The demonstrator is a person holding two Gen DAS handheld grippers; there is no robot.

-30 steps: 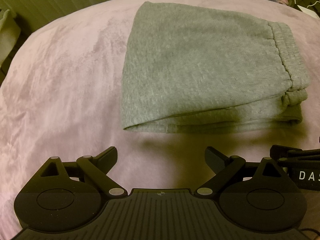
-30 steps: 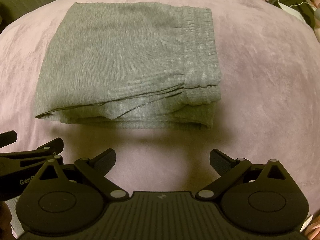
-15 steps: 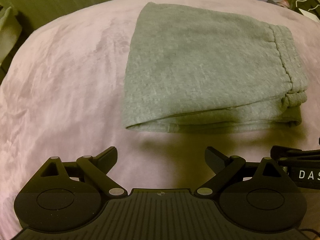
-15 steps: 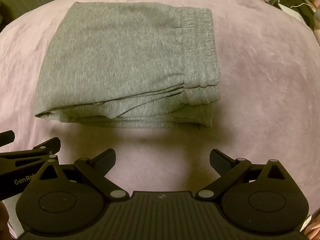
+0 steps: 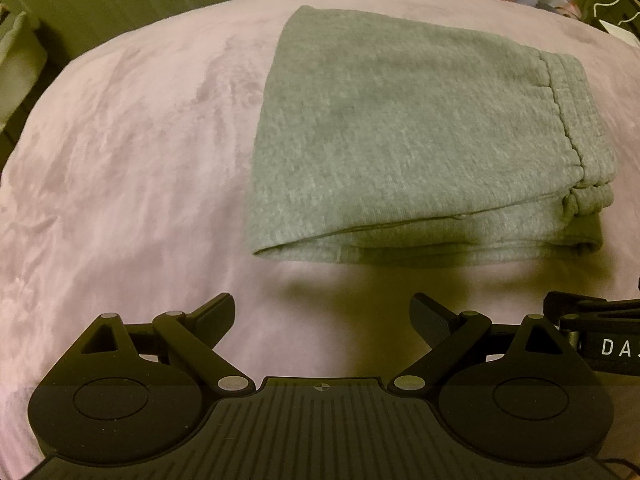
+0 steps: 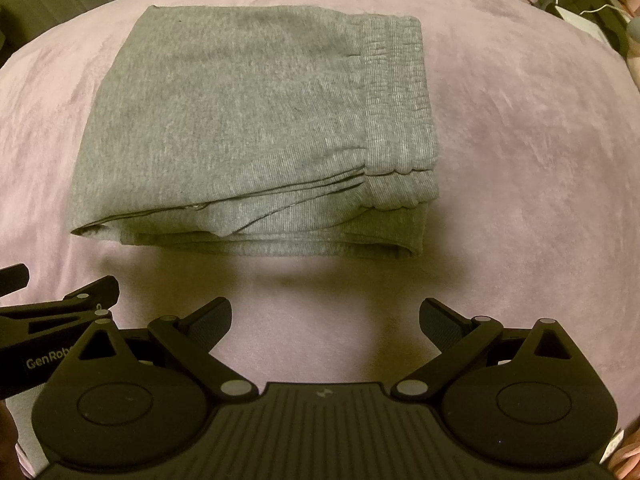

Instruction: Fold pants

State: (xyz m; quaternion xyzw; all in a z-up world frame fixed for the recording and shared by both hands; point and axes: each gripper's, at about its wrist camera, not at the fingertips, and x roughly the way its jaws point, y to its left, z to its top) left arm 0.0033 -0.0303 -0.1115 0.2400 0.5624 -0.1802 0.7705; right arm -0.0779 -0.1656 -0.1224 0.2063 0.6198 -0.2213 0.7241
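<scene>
I am holding the left gripper (image 5: 322, 318) and right gripper (image 6: 325, 319), jaws spread wide and empty, just short of the pants (image 6: 248, 128), which are lying folded compactly on the pink blanket (image 6: 520, 128), leaving seemingly nothing to fold.

Bare pink bed cover (image 5: 120, 168) lies open left of the folded pants (image 5: 408, 152); clutter (image 6: 592, 12), seemingly hangers, crowds the far right.

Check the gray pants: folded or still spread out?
Folded. The pants lie as a compact stack on the pink blanket, layered edges showing at the near side.
</scene>
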